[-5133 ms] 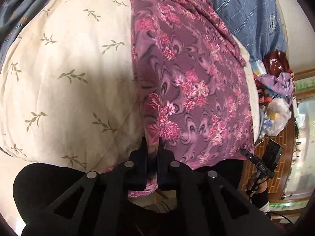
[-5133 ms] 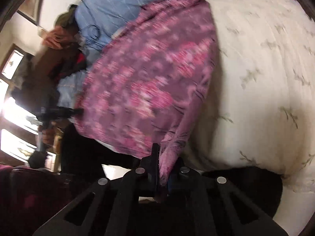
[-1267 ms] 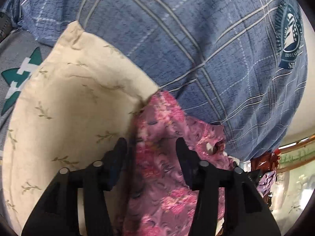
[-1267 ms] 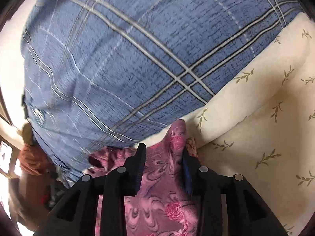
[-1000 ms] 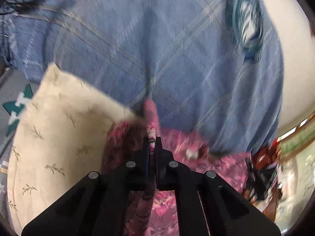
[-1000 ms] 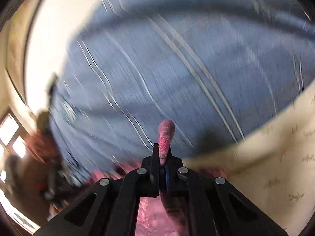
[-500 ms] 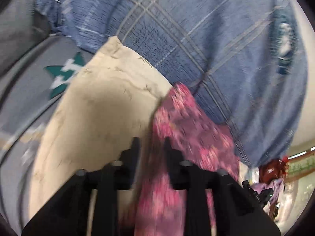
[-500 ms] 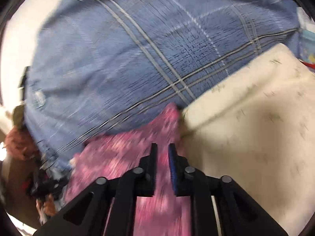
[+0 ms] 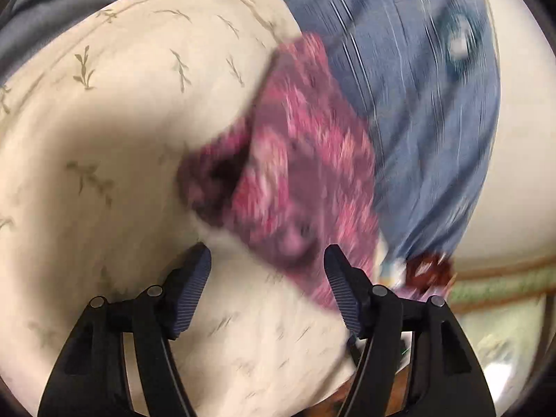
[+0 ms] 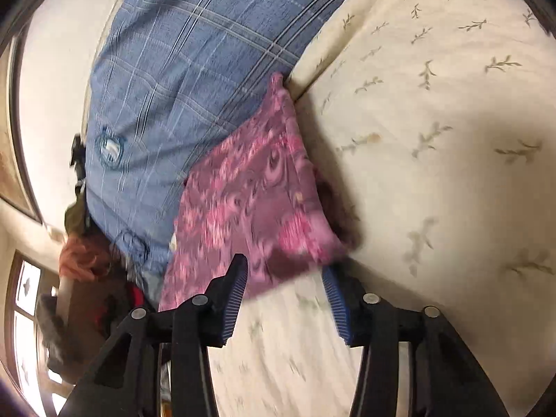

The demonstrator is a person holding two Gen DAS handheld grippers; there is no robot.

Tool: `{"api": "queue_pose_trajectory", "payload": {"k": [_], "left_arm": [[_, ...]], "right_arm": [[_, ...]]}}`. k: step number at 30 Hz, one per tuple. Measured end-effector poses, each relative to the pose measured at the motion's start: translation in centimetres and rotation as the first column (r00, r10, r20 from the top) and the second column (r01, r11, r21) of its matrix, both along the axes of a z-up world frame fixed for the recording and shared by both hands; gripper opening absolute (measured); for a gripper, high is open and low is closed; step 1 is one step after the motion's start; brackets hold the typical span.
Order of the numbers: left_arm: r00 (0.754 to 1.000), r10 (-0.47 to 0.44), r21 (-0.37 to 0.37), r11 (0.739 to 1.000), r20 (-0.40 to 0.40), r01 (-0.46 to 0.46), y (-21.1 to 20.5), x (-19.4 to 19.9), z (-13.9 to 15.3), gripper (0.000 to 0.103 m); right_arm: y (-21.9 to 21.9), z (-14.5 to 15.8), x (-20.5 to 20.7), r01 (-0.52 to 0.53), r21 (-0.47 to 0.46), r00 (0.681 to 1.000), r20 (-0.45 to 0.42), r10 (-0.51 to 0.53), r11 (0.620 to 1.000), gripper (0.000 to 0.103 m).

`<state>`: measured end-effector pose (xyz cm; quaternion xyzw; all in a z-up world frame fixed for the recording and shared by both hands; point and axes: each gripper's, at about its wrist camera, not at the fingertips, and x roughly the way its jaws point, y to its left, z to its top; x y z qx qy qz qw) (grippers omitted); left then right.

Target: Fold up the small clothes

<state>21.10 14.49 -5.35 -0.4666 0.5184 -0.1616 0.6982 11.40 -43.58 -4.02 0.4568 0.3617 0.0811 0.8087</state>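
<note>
- Blue ribbed pads line both pairs of tongs, and neither pair grasps anything: the left tongs (image 9: 266, 271) and the right tongs (image 10: 285, 278) are both released, jaws opening, with only bare bedding between them.
- Just ahead of each pair lies the purple floral garment (image 9: 299, 180), doubled over on itself; its near edge sits just beyond the fingertips, touching neither pad as far as the blur allows.
- That placement reads as a fold just laid down: each pair of tongs stands at one near corner, likely so the cloth drops flat without being dragged.
- In the right wrist view the garment (image 10: 250, 201) tapers away to a point at the far end.
- Under and beside it spreads the cream quilt (image 9: 114, 146) with a leaf sprig print, soft enough to let the cloth settle.
- Beyond the garment's far edge lies a blue checked blanket (image 10: 180, 69).
- The fold looks loose and puckered, so smoothing or a second fold probably remains.
</note>
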Motion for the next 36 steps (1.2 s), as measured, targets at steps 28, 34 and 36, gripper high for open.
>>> {"api": "queue_pose_trajectory", "payload": {"k": [28, 34, 36], "left_arm": [[0.987, 0.02, 0.422, 0.902, 0.158, -0.085, 3.5, 3.0, 5.8, 0.071], [0.986, -0.129, 0.417, 0.906, 0.101, 0.076, -3.5, 9.9, 4.8, 0.071], [0.977, -0.178, 0.469, 0.877, 0.114, 0.105, -6.3, 11.2, 4.3, 0.071]], "right_arm": [[-2.3, 6.8, 2.7, 0.084, -0.203, 0.992, 0.111, -0.063, 0.976, 0.036], [1.0, 6.0, 11.0, -0.015, -0.206, 0.997, 0.066, 0.029, 0.978, 0.047], [2.6, 5.5, 13.3, -0.038, -0.234, 0.996, 0.072, 0.056, 0.971, 0.046]]}}
